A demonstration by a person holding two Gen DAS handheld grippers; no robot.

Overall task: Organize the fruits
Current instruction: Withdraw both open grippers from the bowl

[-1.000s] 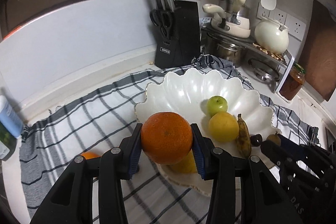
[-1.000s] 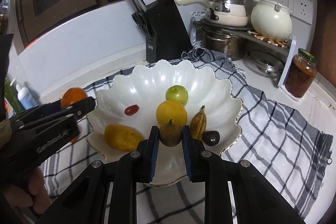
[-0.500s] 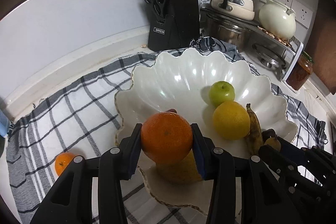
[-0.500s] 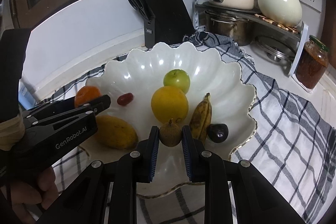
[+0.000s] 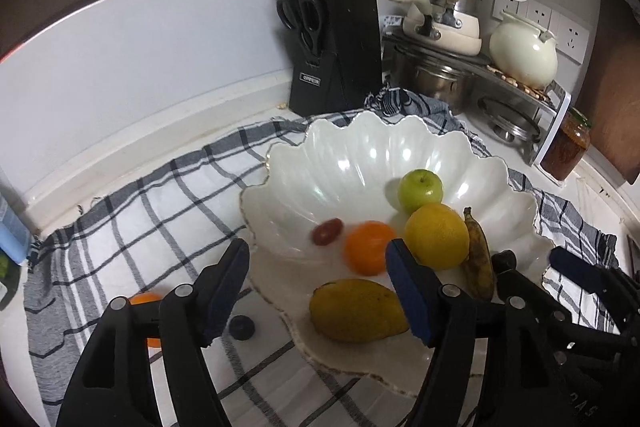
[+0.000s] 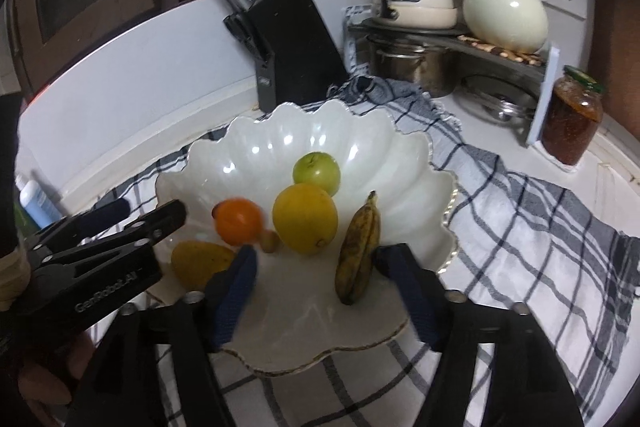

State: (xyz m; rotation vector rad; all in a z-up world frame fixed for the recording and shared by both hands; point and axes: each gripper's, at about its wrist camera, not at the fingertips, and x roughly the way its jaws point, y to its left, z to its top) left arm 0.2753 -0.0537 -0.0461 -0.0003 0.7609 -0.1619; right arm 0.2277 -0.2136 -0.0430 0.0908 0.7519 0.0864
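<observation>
1. My left gripper [image 5: 318, 281] is hanging over the near rim of the bowl [image 5: 360, 151] with its jaws spread wide and nothing between them.
2. My right gripper [image 6: 316, 285] is likewise standing with jaws apart and empty, low over the bowl's near side.
3. The orange [image 5: 367, 247] is sitting in the bowl, blurred, just beside the lemon [image 5: 437, 235] and near a small red fruit [image 5: 328, 231].
4. A small brown fruit [image 6: 269, 241] is lying in the bowl between orange and lemon, also blurred.
5. The green apple [image 5: 420, 190] is resting behind the lemon, touching it or nearly so.
6. The banana [image 6: 359, 251] is lying to the right of the lemon, its near end between my right jaws.
7. The mango [image 5: 358, 310] is lying on the bowl's near edge, partly behind my left gripper's right finger.
8. A second orange [image 5: 145, 301] and a dark round fruit [image 5: 241, 326] are waiting on the checked cloth [image 5: 132, 227], outside the bowl, behind my left jaw.
9. The cloth is lying under the bowl.
</observation>
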